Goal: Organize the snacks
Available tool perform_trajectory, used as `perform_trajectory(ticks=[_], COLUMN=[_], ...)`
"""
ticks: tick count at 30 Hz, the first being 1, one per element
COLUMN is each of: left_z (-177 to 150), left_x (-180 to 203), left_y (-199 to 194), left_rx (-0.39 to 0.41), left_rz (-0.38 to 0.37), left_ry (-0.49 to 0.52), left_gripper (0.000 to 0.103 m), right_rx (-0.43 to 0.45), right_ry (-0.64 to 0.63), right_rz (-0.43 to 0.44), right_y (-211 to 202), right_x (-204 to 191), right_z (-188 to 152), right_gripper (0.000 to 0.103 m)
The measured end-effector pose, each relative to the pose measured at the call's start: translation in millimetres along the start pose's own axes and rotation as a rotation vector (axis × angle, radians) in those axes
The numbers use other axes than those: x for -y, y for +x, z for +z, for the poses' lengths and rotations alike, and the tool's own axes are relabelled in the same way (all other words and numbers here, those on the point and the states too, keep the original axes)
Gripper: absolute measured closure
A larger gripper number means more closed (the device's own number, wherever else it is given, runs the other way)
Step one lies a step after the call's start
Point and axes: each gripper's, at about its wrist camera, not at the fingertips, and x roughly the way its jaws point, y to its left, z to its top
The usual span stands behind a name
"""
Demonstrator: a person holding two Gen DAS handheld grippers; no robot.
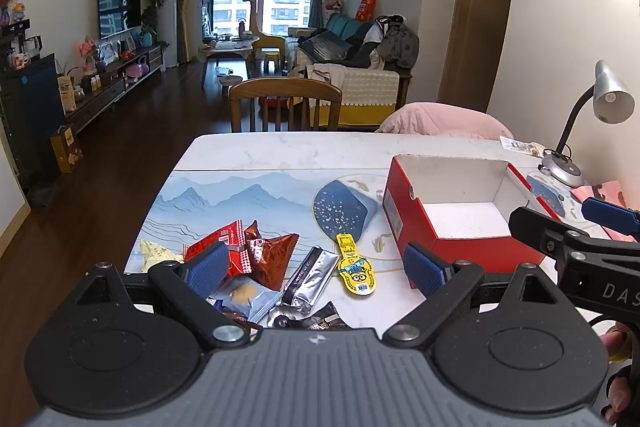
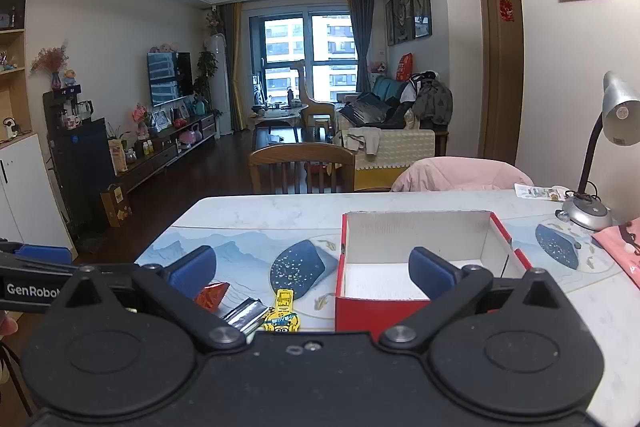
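Across the lower half of the left wrist view, the left gripper [image 1: 320, 265] is spread wide, its blue pads [image 1: 208, 263] well apart and pinching nothing. Between and below the pads lies the snack pile on the table [image 1: 280, 151]: a red packet [image 1: 226, 239] at lower left, a brown-red pyramid pouch [image 1: 270, 253] beside it, a light blue packet [image 1: 248, 297] nearest the camera, a silver stick pack [image 1: 310, 277] at lower centre, and a yellow cartoon-printed snack [image 1: 354, 267] to its right. A dark packet [image 1: 316, 319] is partly hidden by the gripper body.

At centre right of the same view, a red box [image 1: 404, 223] stands open with a white interior, just beside the yellow snack but apart from it. No snack is visible inside the box.

At the right edge of that view, the right gripper [image 1: 568, 223] hangs over the box's right side. In the right wrist view, the right gripper [image 2: 312, 269] is likewise spread and pinches nothing; its right pad shows in front of the box [image 2: 380, 313], lower centre.

A desk lamp [image 2: 608, 131] stands at the right edge, and a wooden chair [image 2: 300, 157] sits behind the table's far edge.
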Motion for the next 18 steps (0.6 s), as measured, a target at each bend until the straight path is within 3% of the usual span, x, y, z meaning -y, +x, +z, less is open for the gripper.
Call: perform_trajectory(ticks=[18], left_z=[0.7], left_x=[4.5], left_y=[3.5], left_rx=[-0.006], left_rz=[-0.001], left_ry=[-0.008], left_gripper=[0.008], right_rx=[-0.015], right_ry=[0.009], right_rz=[0.009], right_y=[2.1], right_x=[1.3], right_z=[0.5], right_gripper=[0.0])
